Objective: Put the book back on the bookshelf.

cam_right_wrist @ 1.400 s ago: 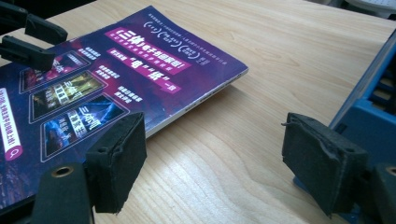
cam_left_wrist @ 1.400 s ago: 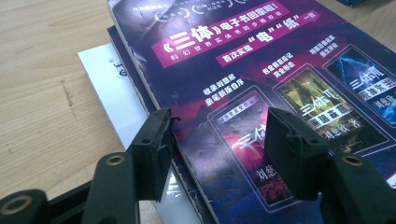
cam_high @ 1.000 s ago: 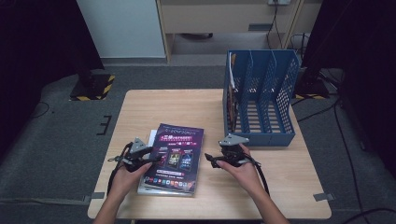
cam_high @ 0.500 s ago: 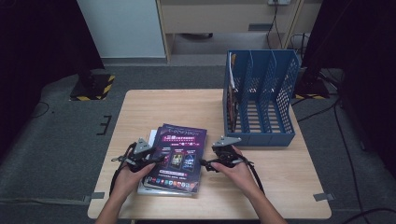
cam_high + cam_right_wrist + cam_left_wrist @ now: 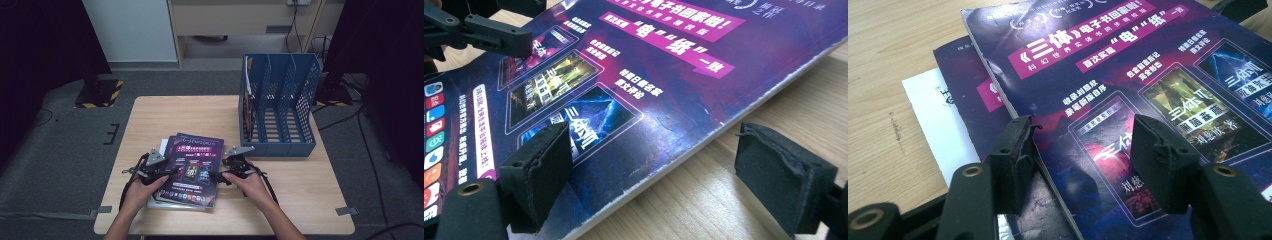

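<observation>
A stack of purple magazines lies on the wooden table (image 5: 165, 115). The top magazine (image 5: 192, 165) (image 5: 1128, 65) (image 5: 649, 65) has a glossy cover with pink banners. My left gripper (image 5: 167, 172) (image 5: 1083, 145) is open at its left edge, one jaw beside the edge and the other over the cover. My right gripper (image 5: 220, 176) (image 5: 661, 172) is open and straddles the right edge, one jaw above the cover and the other above bare wood. The left gripper's jaw (image 5: 499, 37) reaches in at the far side of the cover.
Under the top magazine lie a second purple magazine (image 5: 958, 75) and a white booklet (image 5: 933, 115). A blue slotted file rack (image 5: 280, 110) stands at the table's back right, with something dark upright in its leftmost slot (image 5: 247, 107).
My right gripper has moved left and down to the top magazine's right edge. The left gripper has stayed where it was.
</observation>
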`<state>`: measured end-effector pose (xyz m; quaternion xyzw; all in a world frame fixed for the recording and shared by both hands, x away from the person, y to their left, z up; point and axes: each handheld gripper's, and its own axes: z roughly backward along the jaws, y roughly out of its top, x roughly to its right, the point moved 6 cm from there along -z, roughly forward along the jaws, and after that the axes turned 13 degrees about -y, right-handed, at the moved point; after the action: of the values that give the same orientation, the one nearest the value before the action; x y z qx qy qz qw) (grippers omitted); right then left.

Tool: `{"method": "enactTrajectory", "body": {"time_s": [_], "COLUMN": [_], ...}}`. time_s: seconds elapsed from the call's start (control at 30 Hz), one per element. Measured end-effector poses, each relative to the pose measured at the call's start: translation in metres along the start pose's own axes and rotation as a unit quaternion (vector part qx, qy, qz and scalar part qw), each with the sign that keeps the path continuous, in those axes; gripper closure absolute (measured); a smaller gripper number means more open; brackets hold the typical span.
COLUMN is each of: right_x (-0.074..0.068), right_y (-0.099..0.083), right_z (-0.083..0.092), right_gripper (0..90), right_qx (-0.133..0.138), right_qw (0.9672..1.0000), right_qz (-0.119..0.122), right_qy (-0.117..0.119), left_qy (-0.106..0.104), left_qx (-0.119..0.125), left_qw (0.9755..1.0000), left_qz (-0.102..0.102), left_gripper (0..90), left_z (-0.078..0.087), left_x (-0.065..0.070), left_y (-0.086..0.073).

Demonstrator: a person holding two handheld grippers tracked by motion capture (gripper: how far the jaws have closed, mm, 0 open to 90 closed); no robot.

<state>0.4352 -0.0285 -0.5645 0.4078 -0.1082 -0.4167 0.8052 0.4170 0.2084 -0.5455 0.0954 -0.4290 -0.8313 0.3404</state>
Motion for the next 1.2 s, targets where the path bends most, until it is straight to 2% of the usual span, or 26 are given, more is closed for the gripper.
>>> {"method": "enactTrajectory", "body": {"time_s": [0.13,0.3,0.47,0.53,0.6,0.73,0.77,0.9,0.93,1.2], "right_x": [0.000,-0.001,-0.001,-0.001,-0.001,-0.002,-0.004,-0.007,-0.009,-0.016], "right_y": [-0.001,-0.001,-0.001,0.000,0.002,0.005,0.012,0.024,0.031,0.049], "right_z": [-0.002,-0.003,-0.001,0.000,0.001,0.004,0.009,0.014,0.015,0.011], "right_gripper": [15.6,15.4,15.8,18.4,22.1,22.7,22.8,22.8,22.7,22.7], "right_qx": [-0.003,-0.002,-0.004,0.000,0.007,0.013,0.023,0.037,0.043,0.049], "right_qw": [0.9999,0.9998,0.9999,0.9999,0.9998,0.9998,0.9996,0.9990,0.9989,0.9987], "right_qz": [-0.012,-0.009,-0.005,-0.005,-0.010,-0.008,-0.006,-0.007,0.002,0.009], "right_qy": [0.010,0.017,0.016,0.012,0.015,0.013,0.018,0.023,0.020,0.012], "left_qy": [0.000,0.000,0.001,0.001,-0.002,-0.005,-0.008,-0.010,-0.012,-0.013], "left_qx": [0.001,0.001,0.000,-0.001,0.004,0.005,0.006,0.010,0.012,0.013], "left_qw": [1.0000,1.0000,1.0000,1.0000,1.0000,0.9999,0.9999,0.9997,0.9996,0.9995], "left_qz": [0.000,-0.001,-0.003,-0.002,0.003,0.009,0.012,0.020,0.022,0.026], "left_gripper": [42.1,42.3,42.4,42.3,42.3,42.0,41.9,41.6,41.6,41.2], "left_z": [0.000,0.000,0.000,0.000,0.000,0.001,0.001,0.002,0.002,0.003], "left_x": [0.000,0.001,0.003,0.003,0.002,0.001,0.000,-0.001,-0.002,-0.003], "left_y": [0.000,0.000,0.000,0.000,-0.001,-0.002,-0.003,-0.004,-0.005,-0.006]}}
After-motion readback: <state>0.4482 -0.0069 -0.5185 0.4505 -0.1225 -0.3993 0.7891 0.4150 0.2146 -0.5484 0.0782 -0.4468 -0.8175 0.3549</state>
